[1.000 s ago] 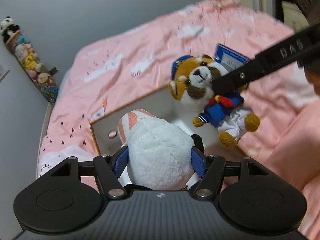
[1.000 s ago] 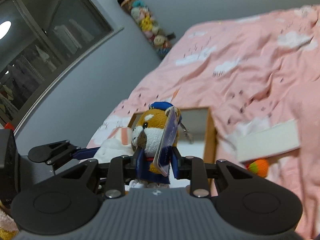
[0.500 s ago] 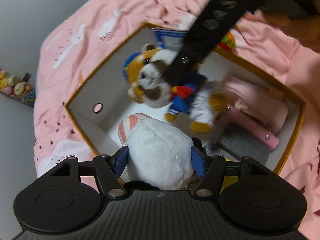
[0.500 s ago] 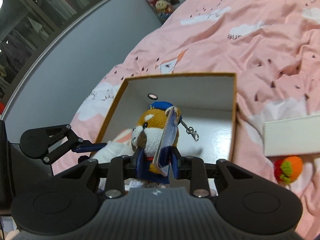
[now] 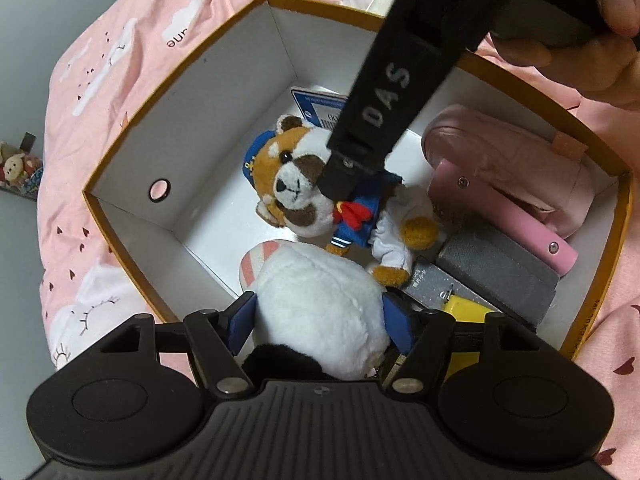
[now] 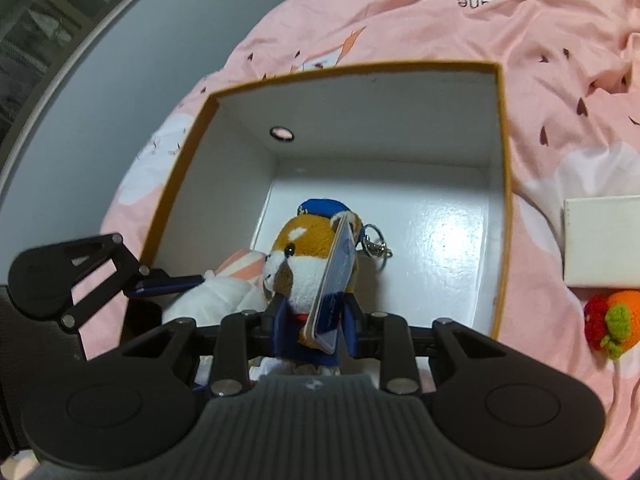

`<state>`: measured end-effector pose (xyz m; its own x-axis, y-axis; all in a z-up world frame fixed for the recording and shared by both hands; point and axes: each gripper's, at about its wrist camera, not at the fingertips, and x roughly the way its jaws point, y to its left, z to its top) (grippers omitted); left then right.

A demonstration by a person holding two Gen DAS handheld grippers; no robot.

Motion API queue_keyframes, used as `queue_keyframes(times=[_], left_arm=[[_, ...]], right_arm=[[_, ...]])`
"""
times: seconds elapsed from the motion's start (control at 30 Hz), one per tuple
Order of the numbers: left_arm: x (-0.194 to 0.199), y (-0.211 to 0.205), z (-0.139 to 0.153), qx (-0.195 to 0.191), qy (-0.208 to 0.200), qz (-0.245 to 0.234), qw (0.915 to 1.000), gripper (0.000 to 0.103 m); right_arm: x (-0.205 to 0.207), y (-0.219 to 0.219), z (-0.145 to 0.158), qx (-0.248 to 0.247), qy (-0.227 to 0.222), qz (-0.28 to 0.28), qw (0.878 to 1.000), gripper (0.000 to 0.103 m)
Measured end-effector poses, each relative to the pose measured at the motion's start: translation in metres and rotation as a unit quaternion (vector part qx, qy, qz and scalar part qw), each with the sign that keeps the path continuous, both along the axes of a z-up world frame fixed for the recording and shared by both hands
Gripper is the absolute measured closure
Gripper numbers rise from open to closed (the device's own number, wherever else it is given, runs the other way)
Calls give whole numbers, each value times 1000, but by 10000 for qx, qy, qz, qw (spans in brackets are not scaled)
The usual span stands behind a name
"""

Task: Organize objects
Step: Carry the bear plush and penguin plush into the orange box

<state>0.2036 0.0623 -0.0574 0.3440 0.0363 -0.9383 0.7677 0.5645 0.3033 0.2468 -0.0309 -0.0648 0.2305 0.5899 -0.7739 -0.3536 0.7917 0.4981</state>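
An orange-rimmed white box (image 5: 132, 240) (image 6: 505, 184) lies on the pink bed. My left gripper (image 5: 320, 320) is shut on a white plush (image 5: 320, 312) with a pink-striped part, held inside the box at its near left; the plush also shows in the right wrist view (image 6: 224, 292). My right gripper (image 6: 314, 320) is shut on a brown sailor bear plush (image 5: 320, 196) (image 6: 304, 264) with a blue tag and keyring, low inside the box beside the white plush.
Inside the box lie a pink pouch (image 5: 504, 160), a pink bar (image 5: 504, 212), a grey block (image 5: 496, 268) and a yellow item (image 5: 468, 308). On the bedspread beside the box lie a white card box (image 6: 604, 240) and an orange knitted toy (image 6: 612, 320).
Both grippers have gone down from above the bed into the box with their plush toys. The bear now sits lower, near the box floor.
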Motion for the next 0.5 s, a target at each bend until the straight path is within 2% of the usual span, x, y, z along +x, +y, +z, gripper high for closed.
queue_keyframes(times=[0.17,0.37,0.5], left_arm=[[-2,5,-1,-45,-50,6,10000,19],[-5,16,2,-106,-185,2,9998,19],[1,21,12,-396,-213,252,9987,21]], right_arm=[[-2,13,-2,-446,-43,136,9989,72],[1,24,-8,-783,-103,332,9963,75],[3,34,-17,-1045,25,521,9932,78]])
